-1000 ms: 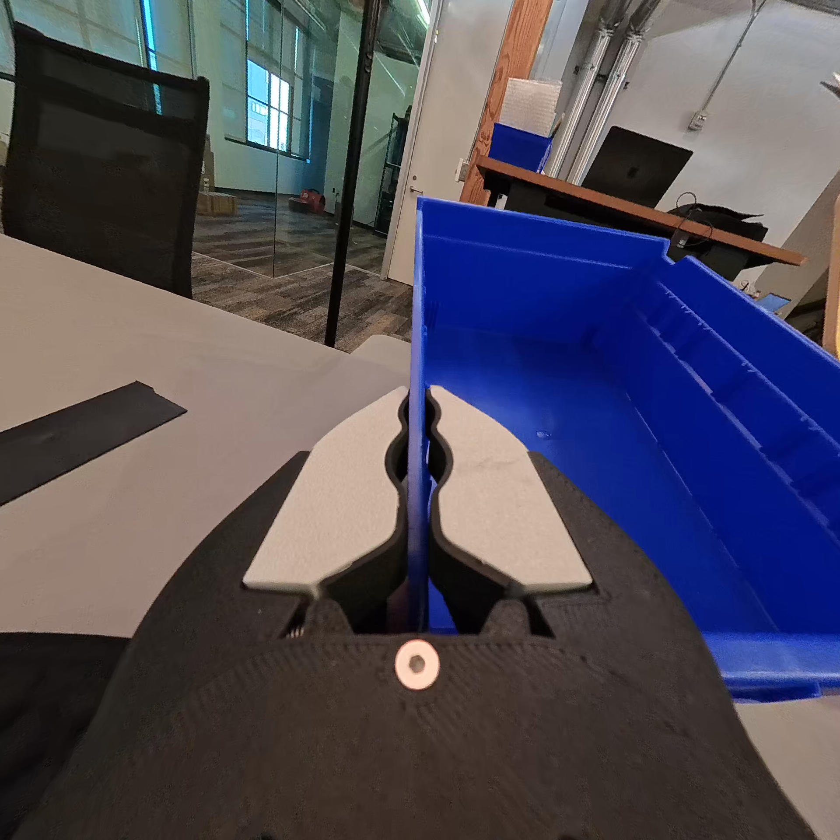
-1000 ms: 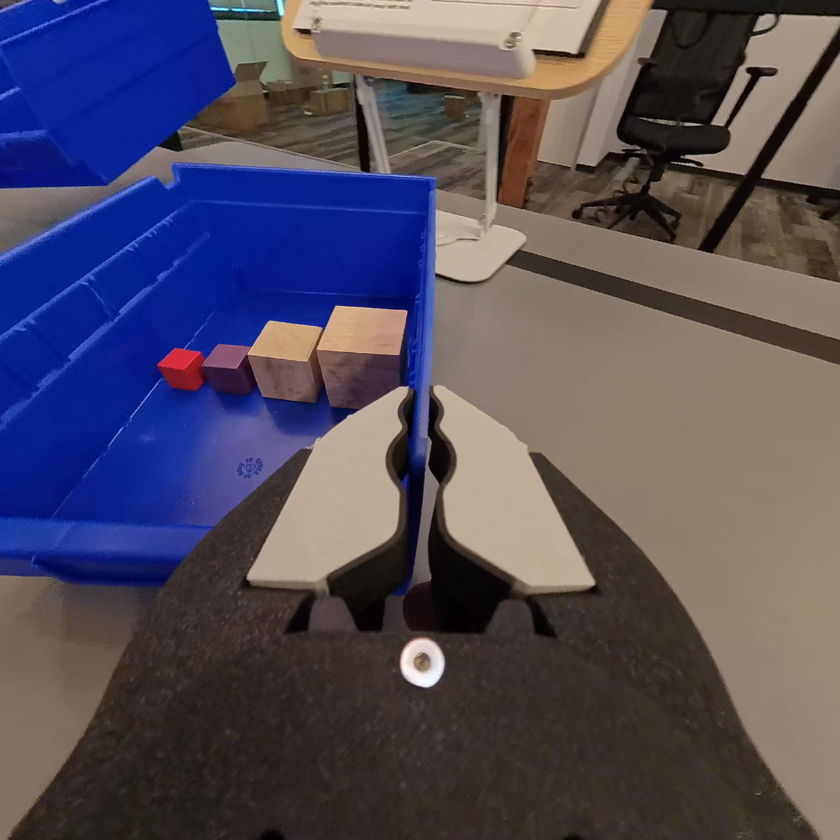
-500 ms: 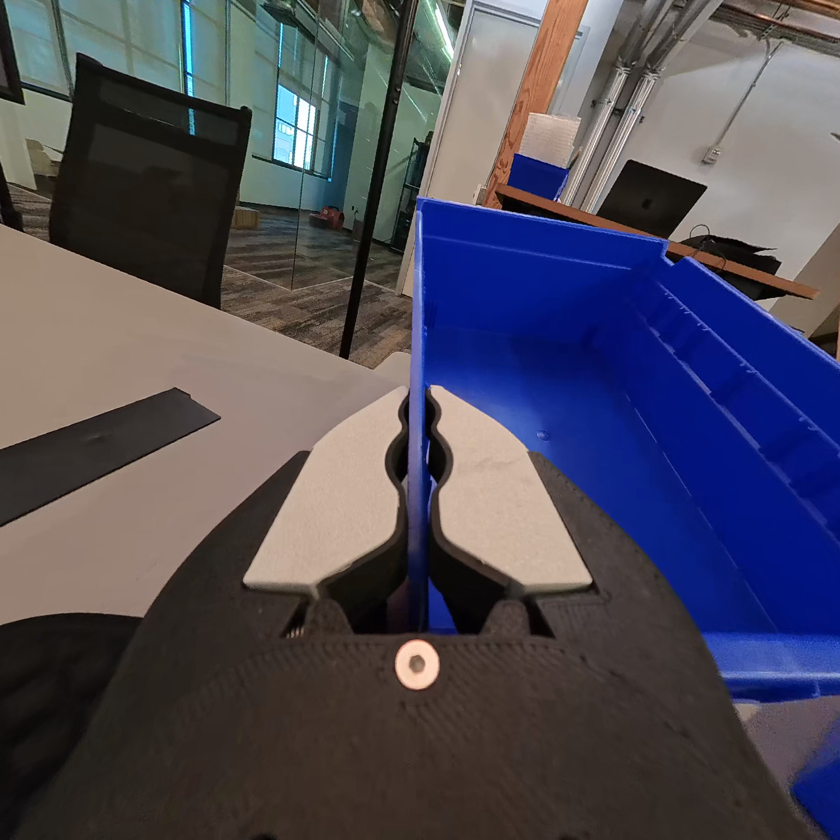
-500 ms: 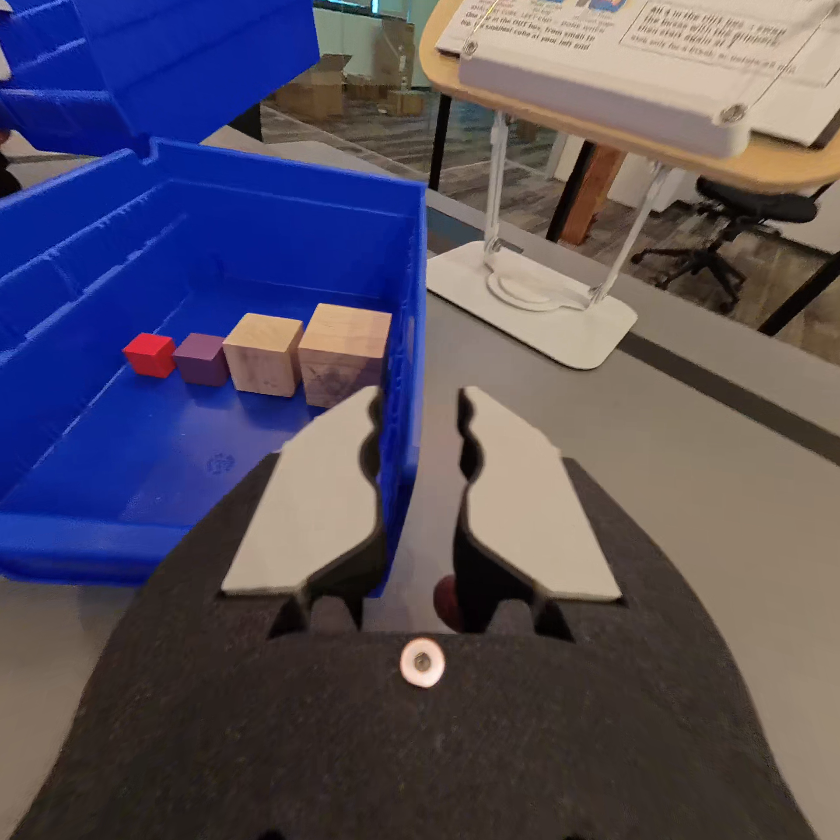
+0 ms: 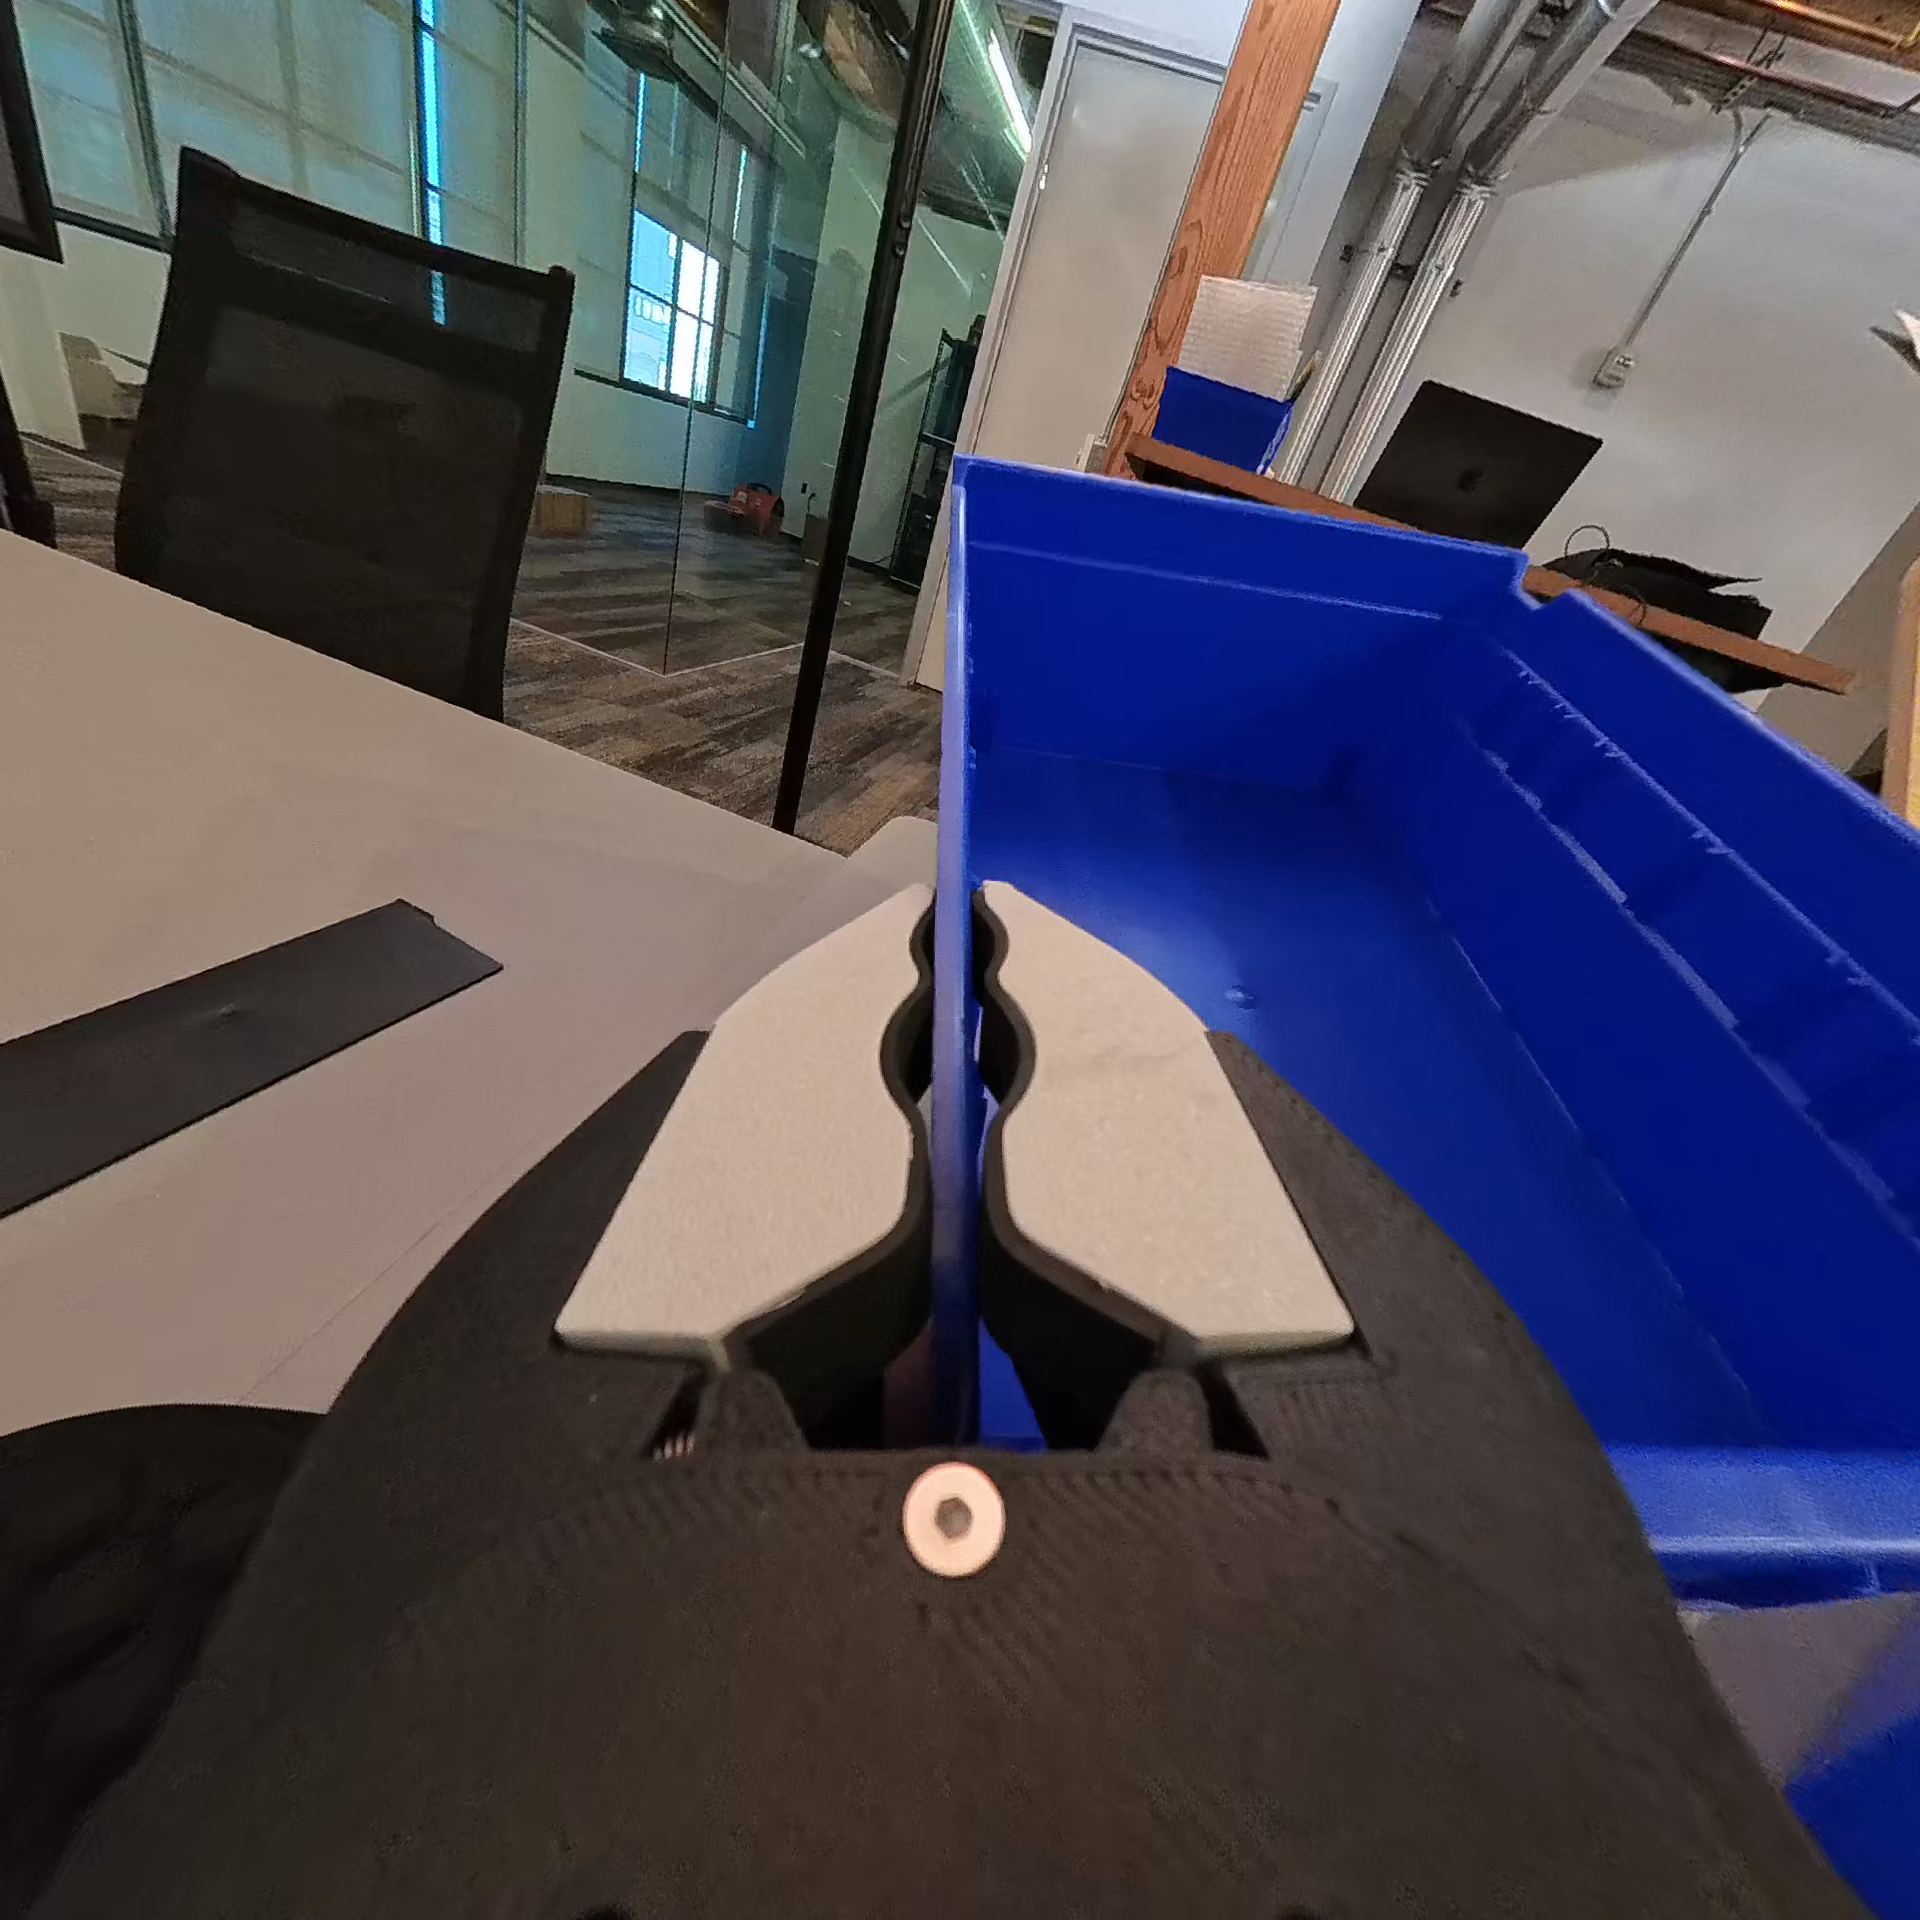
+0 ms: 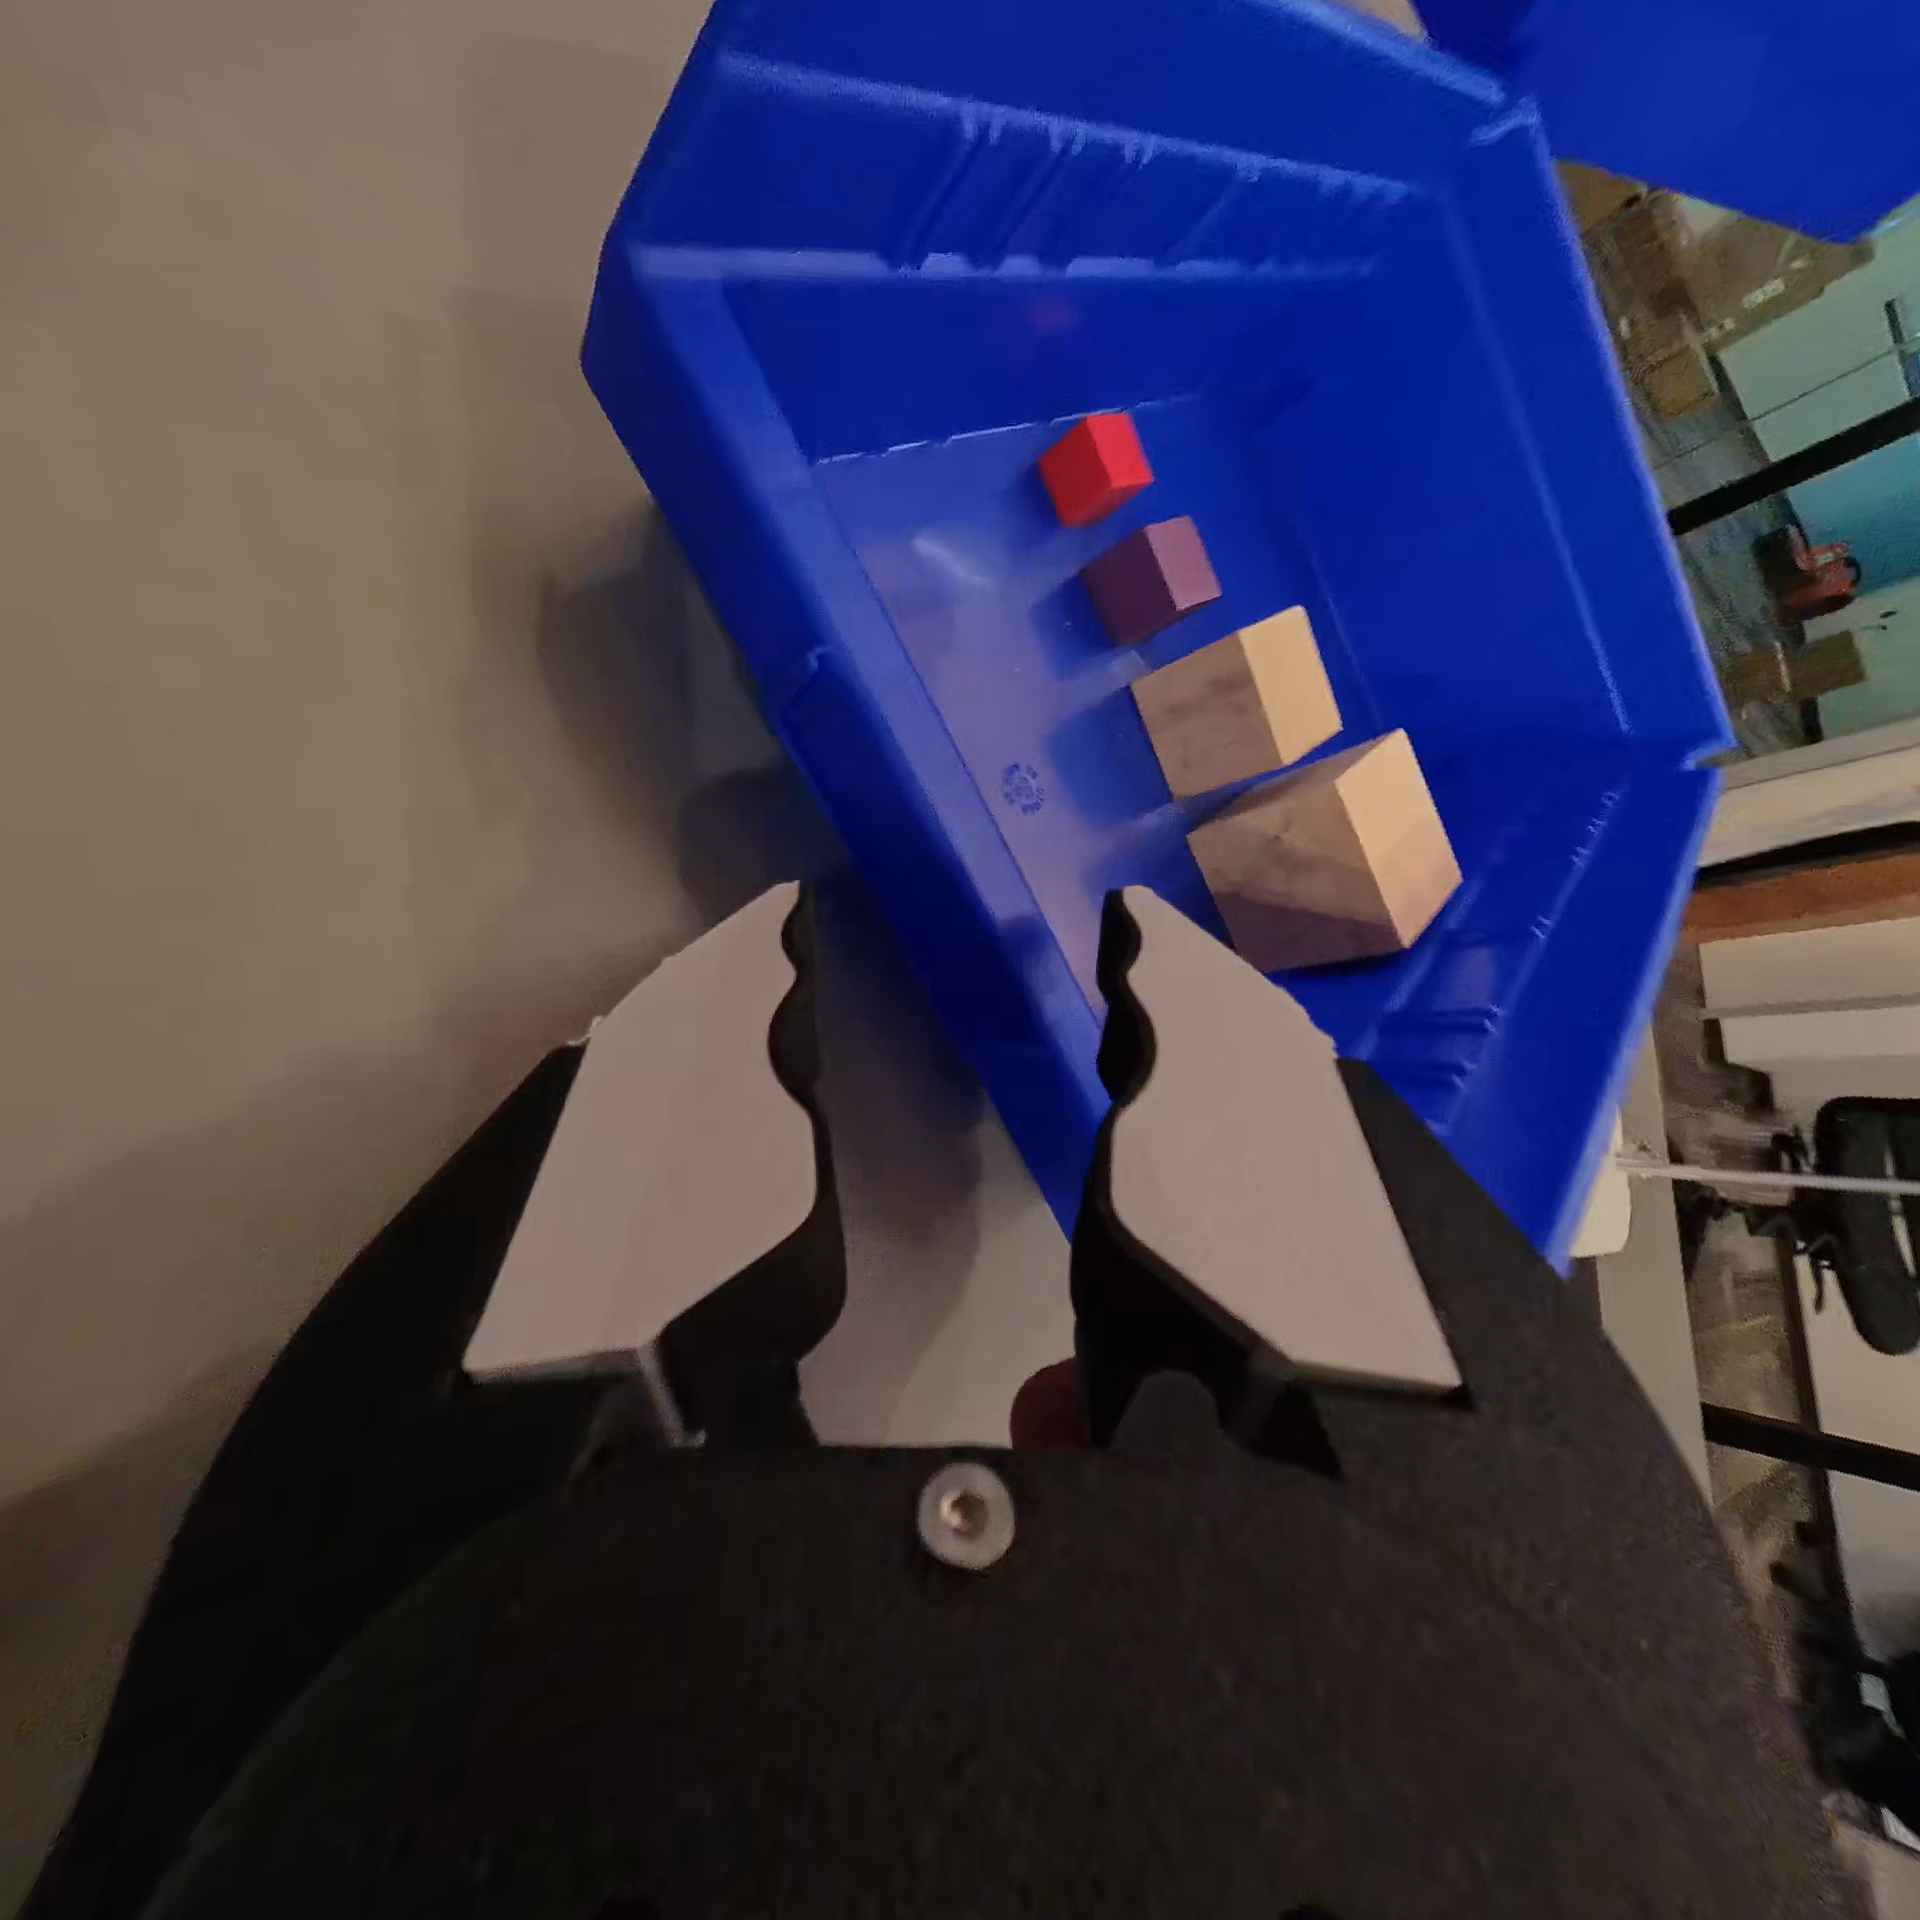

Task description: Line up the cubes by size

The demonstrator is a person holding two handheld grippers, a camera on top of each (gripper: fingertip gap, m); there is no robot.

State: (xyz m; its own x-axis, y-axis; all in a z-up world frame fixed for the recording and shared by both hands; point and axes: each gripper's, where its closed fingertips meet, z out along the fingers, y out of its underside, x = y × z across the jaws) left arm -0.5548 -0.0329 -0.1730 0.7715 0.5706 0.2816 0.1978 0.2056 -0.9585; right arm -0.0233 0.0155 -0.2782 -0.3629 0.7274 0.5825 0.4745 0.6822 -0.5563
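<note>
Left hand-held gripper (image 5: 954, 904) clamps the side wall of an empty blue bin (image 5: 1351, 935), centre frame. Right hand-held gripper (image 6: 956, 904) stands wide, holding nothing. Upper right, a second blue bin (image 6: 727, 436) on the grey surface (image 6: 260, 520) holds red cube (image 6: 1096, 468), purple cube (image 6: 1151, 580) and two wooden cubes (image 6: 1236, 698) (image 6: 1325, 852) in a row by size.

Daylight from the windows (image 5: 675, 301) brightens the left view, sharp but bowed at its edges. The right view is dimmer and motion-blurred, with glare on the bin (image 6: 935, 582) floor.
</note>
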